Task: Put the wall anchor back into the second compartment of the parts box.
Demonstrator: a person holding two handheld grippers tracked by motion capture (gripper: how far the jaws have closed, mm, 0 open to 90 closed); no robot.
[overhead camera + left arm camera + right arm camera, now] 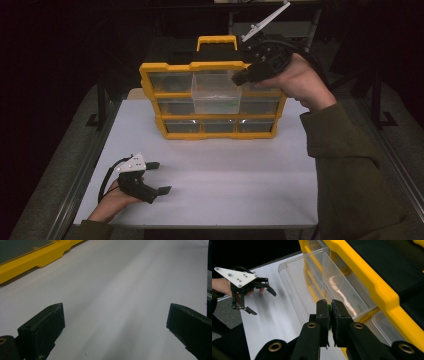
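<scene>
Dark room, white table (210, 185), yellow organizer (212, 100) standing at its far side with its clear middle drawer (216, 92) pulled out, right gripper (239, 78) above that drawer pinching a small green piece (329, 308), left gripper (157, 177) wide open, empty, low over the near-left tabletop

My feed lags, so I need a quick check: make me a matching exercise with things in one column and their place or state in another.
Things:
1. left gripper
2. right gripper
3. middle drawer
4. organizer

States:
a. pulled out
b. yellow, at the table's far side
c. open, low over the table
d. shut on a small green item

Pairs: 1-c, 2-d, 3-a, 4-b
</scene>
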